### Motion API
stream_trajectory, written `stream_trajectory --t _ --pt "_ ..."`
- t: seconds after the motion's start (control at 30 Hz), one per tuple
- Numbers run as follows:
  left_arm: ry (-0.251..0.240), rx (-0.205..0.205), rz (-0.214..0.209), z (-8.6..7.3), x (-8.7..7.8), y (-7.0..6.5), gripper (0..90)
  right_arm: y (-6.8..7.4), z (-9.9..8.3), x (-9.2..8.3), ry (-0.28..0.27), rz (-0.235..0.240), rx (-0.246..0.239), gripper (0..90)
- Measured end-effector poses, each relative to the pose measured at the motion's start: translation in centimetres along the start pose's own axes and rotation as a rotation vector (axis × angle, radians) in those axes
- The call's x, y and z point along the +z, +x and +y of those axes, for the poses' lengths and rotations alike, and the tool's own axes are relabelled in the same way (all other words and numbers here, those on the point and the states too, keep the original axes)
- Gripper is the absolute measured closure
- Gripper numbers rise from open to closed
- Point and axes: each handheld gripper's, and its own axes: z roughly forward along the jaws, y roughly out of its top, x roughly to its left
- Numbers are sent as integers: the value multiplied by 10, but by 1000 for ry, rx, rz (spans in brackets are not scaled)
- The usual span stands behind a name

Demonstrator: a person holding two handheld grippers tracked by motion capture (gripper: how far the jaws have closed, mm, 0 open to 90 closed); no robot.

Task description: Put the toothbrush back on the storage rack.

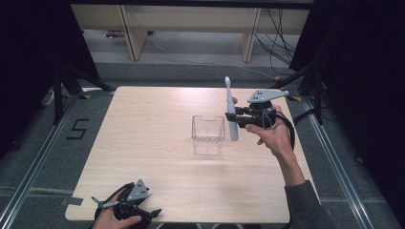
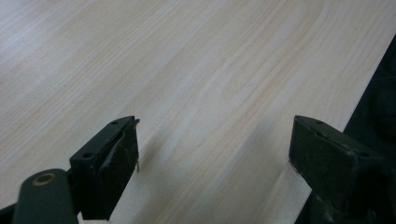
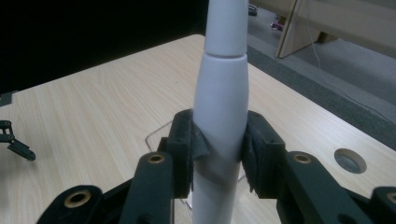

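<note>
- Right gripper was up over the table, right of centre, jaws clamped on a white electric toothbrush.
- Toothbrush stood approx upright, brush head on top, grip round the lower body; right gripper view showed both pads pressed to the handle.
- Clear plastic container sat mid-table, just left of the toothbrush; brush's lower end hung beside its right wall, off the table as far as I could tell.
- Left gripper lay at the near left edge, well apart from the rest, hand on it.
- Left gripper view: jaws wide apart, nothing btwn them, bare wood underneath.
</note>
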Motion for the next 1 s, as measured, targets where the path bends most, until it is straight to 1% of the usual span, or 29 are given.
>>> stream_trajectory --t 0.07,0.1,0.13,0.17,0.23,0.3,0.33,0.37,0.4,0.47,0.57,0.6,0.63,0.67,0.7,0.73,0.77,0.8,0.83,0.87,0.97,1.0 --pt "1 1 0 0 0 0 152 2 5 4 -11 5 10 669" --pt "1 2 1 0 0 0 152 2 7 6 -22 2 5 669" --pt "-2 0 1 0 0 0 152 4 9 7 -8 21 14 669" --pt "-1 1 1 0 0 0 152 3 12 9 -10 16 -2 669" --pt "-1 1 0 0 0 0 153 4 16 14 -14 18 -11 669" --pt "-1 2 0 0 -1 0 152 7 18 20 -12 23 1 669" --pt "-2 2 0 0 -1 0 152 7 20 22 -4 28 -9 669" --pt "2 3 -2 0 -1 1 152 8 21 25 3 36 7 669" --pt "6 3 -3 0 -1 1 152 7 22 27 -4 40 -4 669" --pt "6 3 -3 0 -1 1 152 7 24 31 -3 37 -11 669" --pt "-2 4 -1 0 -1 0 152 7 26 37 -4 42 7 669" --pt "-1 6 -2 0 -1 0 152 5 26 39 -8 35 -9 669" --pt "-1 5 -2 0 -1 0 152 6 26 41 0 40 13 669" --pt "-1 6 -2 0 -1 0 152 6 25 44 -5 35 6 669" --pt "-2 6 -2 0 -1 0 152 4 25 45 4 33 -6 669" --pt "-2 6 -2 0 -1 0 152 4 24 47 7 37 -1 669" --pt "-1 5 -2 0 -1 0 152 4 23 50 2 31 1 669" --pt "-1 6 -2 0 -1 0 152 3 23 51 12 37 0 669" --pt "-1 6 -2 0 -1 0 152 3 22 54 13 36 8 669" --pt "-1 6 -2 0 -1 0 152 2 21 56 20 36 1 669" --pt "-2 6 -2 0 -1 0 152 1 19 62 15 31 6 669" --pt "-2 6 -2 0 -1 0 152 2 19 63 33 43 24 669"
